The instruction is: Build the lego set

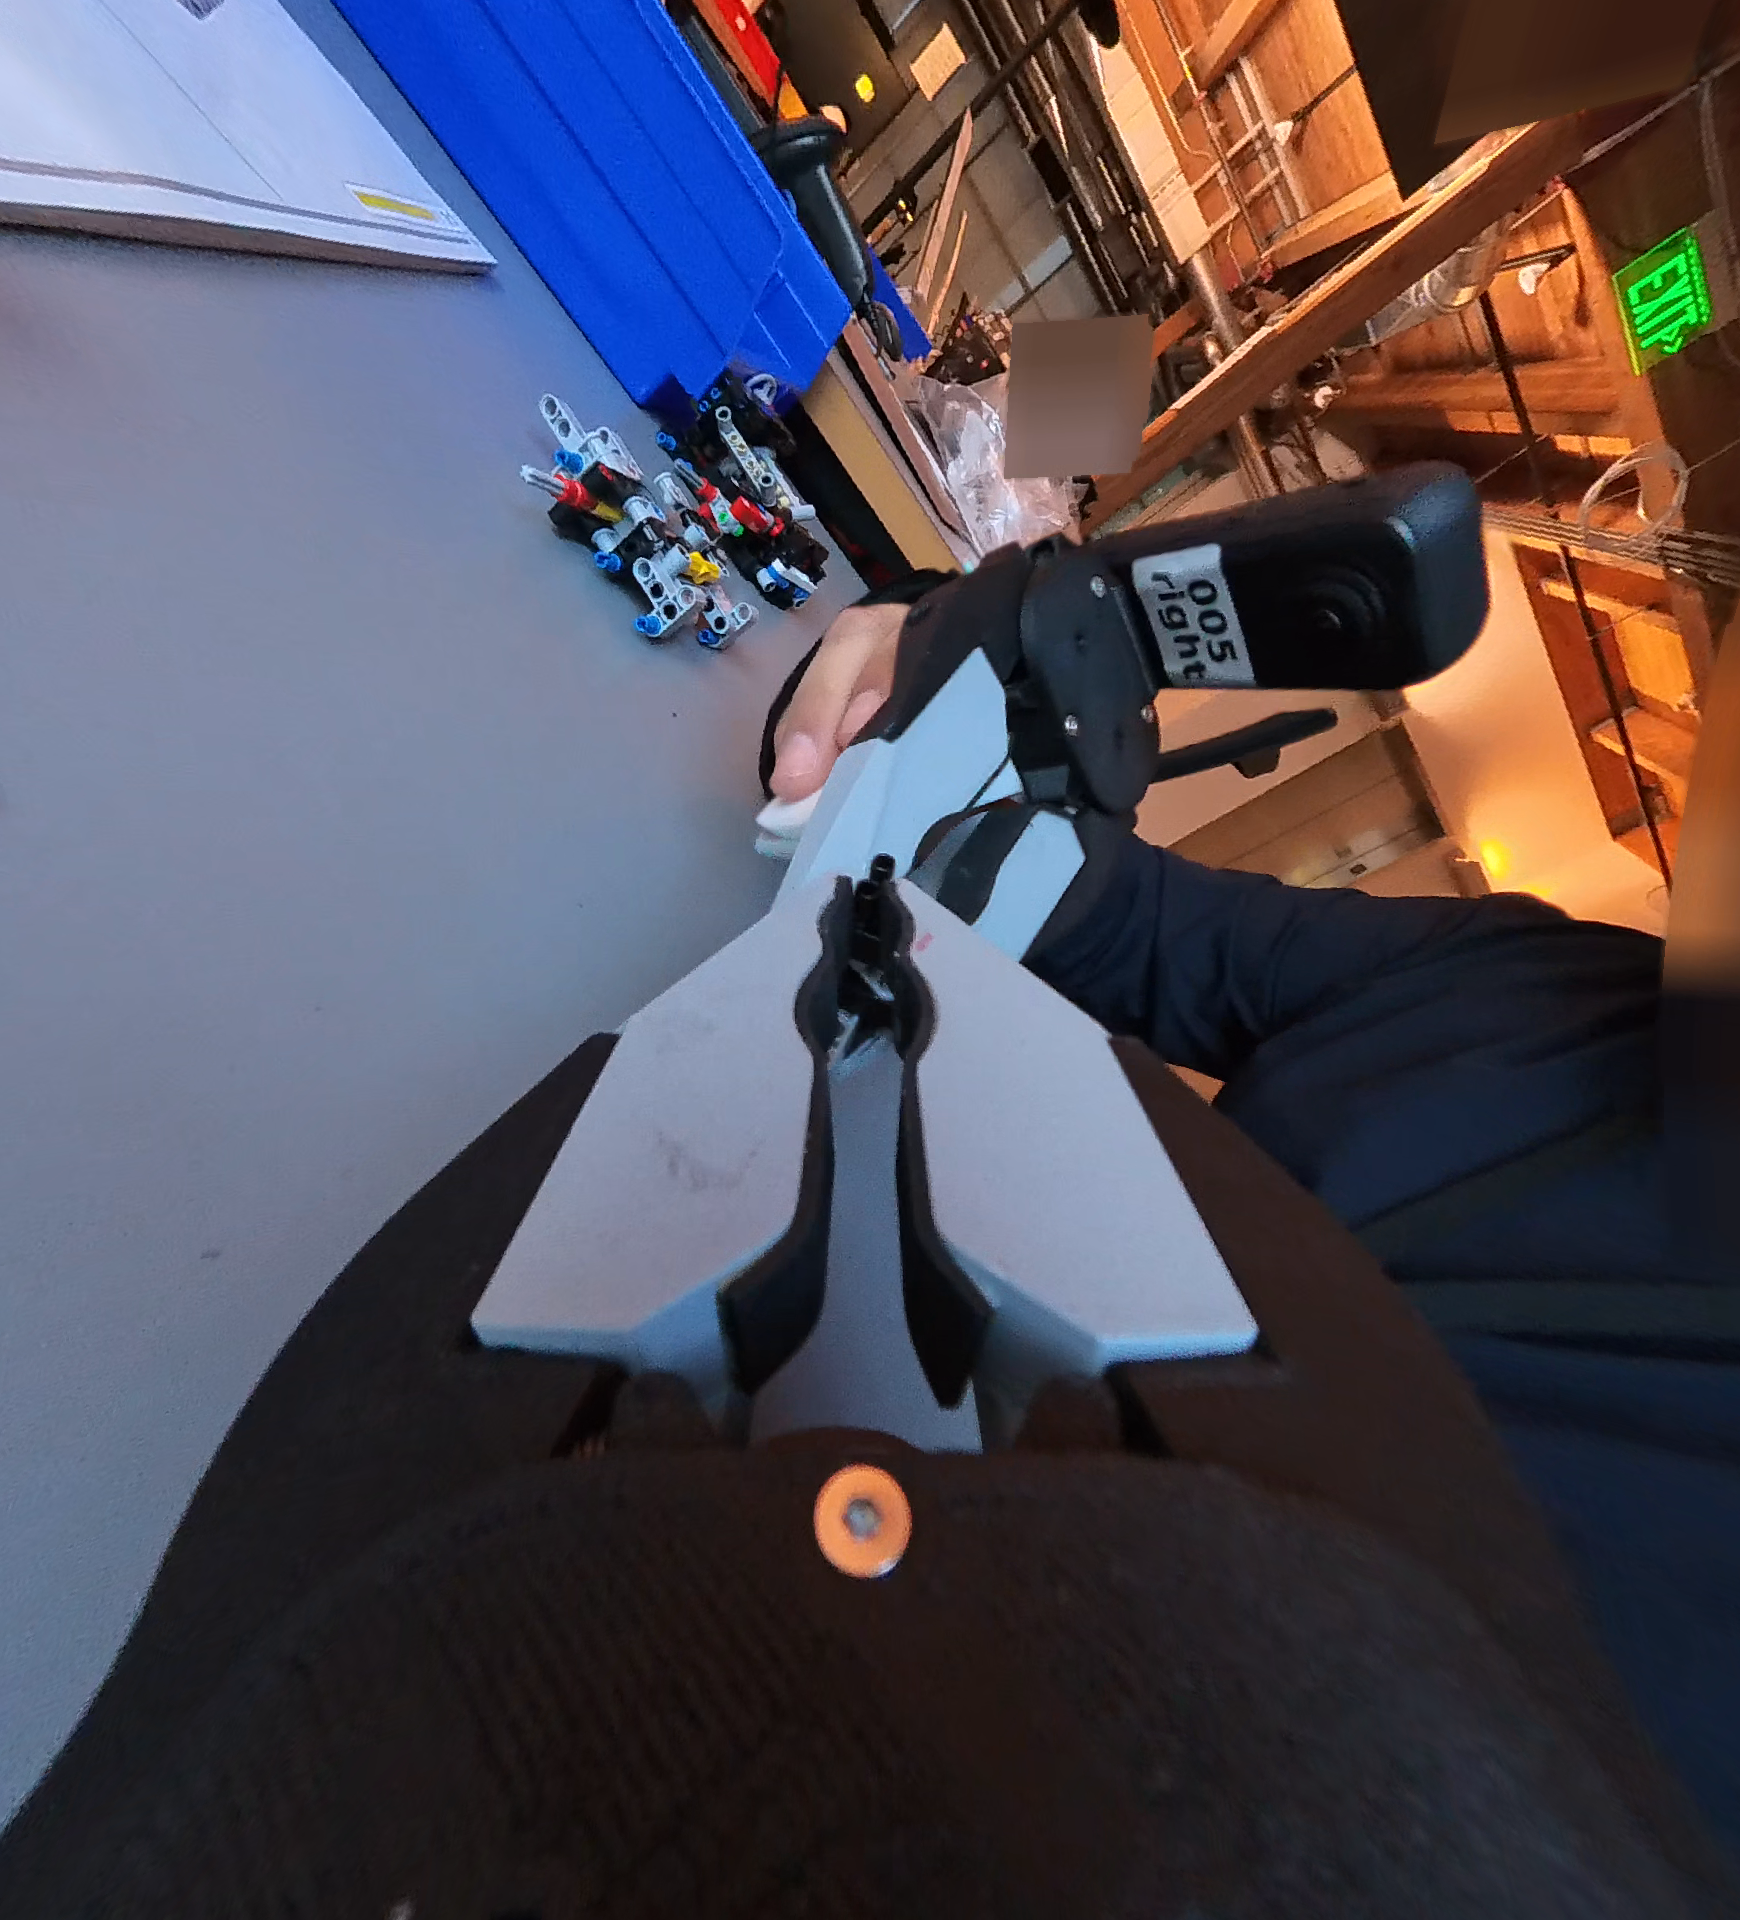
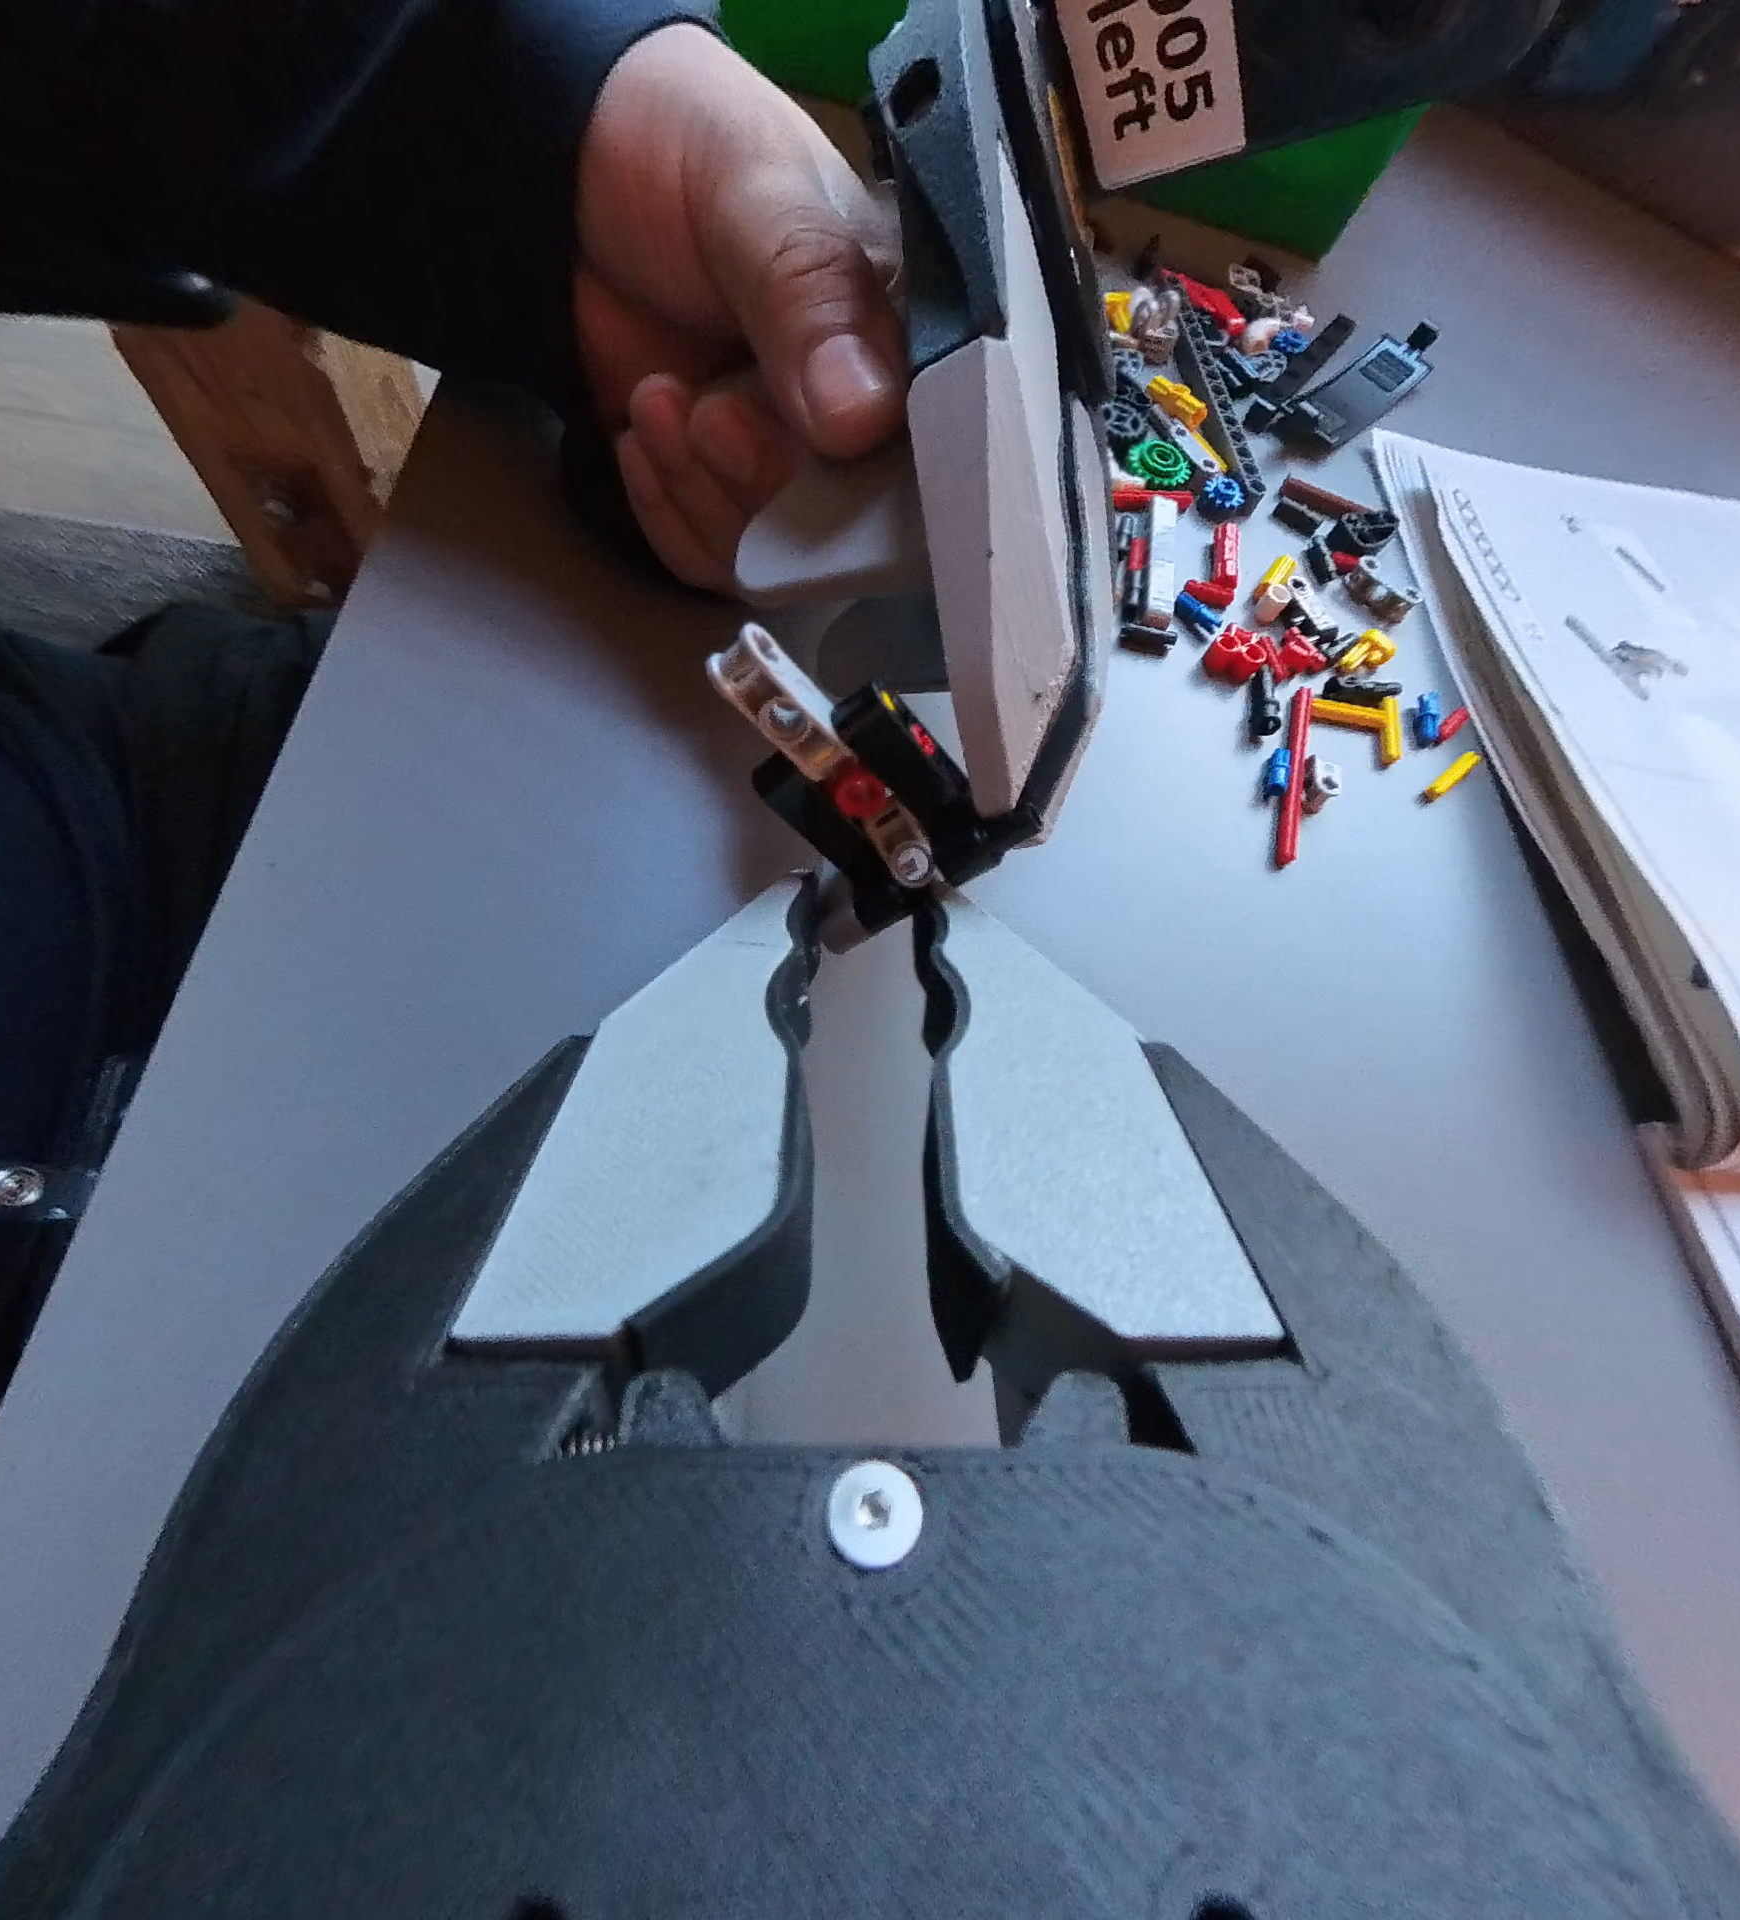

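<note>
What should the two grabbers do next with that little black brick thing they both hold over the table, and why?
Probably press gently together. The left gripper pinches a black pin at one end of the small black brick assembly, and the right gripper is closed on its other end, both above the grey table, so the pieces look lined up for seating.

A workshop or warehouse-like industrial space: exposed timber beams (image 1: 1292,312) and pipework overhead, a lit green exit sign (image 1: 1664,303), blue storage bins (image 1: 596,177), and a grey surface (image 1: 222,727) strewn with small construction-toy parts (image 2: 1261,582) beside an open instruction booklet (image 2: 1624,727).
</note>
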A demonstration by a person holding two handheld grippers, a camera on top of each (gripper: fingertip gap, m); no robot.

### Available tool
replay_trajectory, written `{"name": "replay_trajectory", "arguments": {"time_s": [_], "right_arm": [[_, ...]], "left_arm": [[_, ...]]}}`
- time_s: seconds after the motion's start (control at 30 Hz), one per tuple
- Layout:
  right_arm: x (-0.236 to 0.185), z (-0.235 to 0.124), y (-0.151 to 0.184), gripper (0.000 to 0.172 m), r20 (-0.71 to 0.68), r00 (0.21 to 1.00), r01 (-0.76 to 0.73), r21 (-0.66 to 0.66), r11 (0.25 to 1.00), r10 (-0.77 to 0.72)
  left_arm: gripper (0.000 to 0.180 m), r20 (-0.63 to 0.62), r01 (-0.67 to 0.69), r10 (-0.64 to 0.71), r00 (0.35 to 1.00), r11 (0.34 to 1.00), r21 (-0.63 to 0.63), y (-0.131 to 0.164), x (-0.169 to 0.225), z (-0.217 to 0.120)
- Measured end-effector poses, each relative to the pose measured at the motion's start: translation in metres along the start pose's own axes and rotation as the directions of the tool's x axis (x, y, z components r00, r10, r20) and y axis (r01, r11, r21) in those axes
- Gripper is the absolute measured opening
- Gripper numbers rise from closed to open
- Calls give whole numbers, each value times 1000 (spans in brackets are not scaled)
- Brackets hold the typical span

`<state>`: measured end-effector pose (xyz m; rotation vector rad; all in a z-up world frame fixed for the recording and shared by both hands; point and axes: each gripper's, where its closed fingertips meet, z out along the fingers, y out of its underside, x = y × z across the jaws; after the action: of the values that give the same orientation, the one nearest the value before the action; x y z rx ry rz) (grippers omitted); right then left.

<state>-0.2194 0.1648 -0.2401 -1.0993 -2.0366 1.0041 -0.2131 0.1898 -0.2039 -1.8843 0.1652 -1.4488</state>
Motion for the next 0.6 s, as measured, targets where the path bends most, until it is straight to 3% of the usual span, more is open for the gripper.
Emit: {"name": "replay_trajectory", "arguments": {"time_s": [0.17,0.27,0.3,0.47,0.53,0.57,0.6], "right_arm": [[5,2,1,14,36,994,-106,21,994,105],[9,-1,1,14,53,985,-167,32,985,165],[12,-2,1,13,48,983,-179,37,983,177],[22,-7,1,4,31,974,-228,64,972,226],[23,-6,3,4,53,964,-265,57,963,262],[24,-4,4,4,62,958,-284,43,958,281],[24,-2,5,4,73,953,-297,34,954,294]], "left_arm": [[4,61,-52,50,997,998,35,-7,-6,-1],[17,114,-171,165,980,984,49,-13,-5,-7],[27,167,-222,214,962,975,27,-14,-10,-11],[36,292,-519,537,791,843,-144,-4,-12,-24],[23,282,-573,596,752,802,-166,-1,-8,-22],[8,296,-564,590,751,807,-175,-2,-11,-22],[7,301,-545,575,761,818,-186,-1,-15,-22]]}}
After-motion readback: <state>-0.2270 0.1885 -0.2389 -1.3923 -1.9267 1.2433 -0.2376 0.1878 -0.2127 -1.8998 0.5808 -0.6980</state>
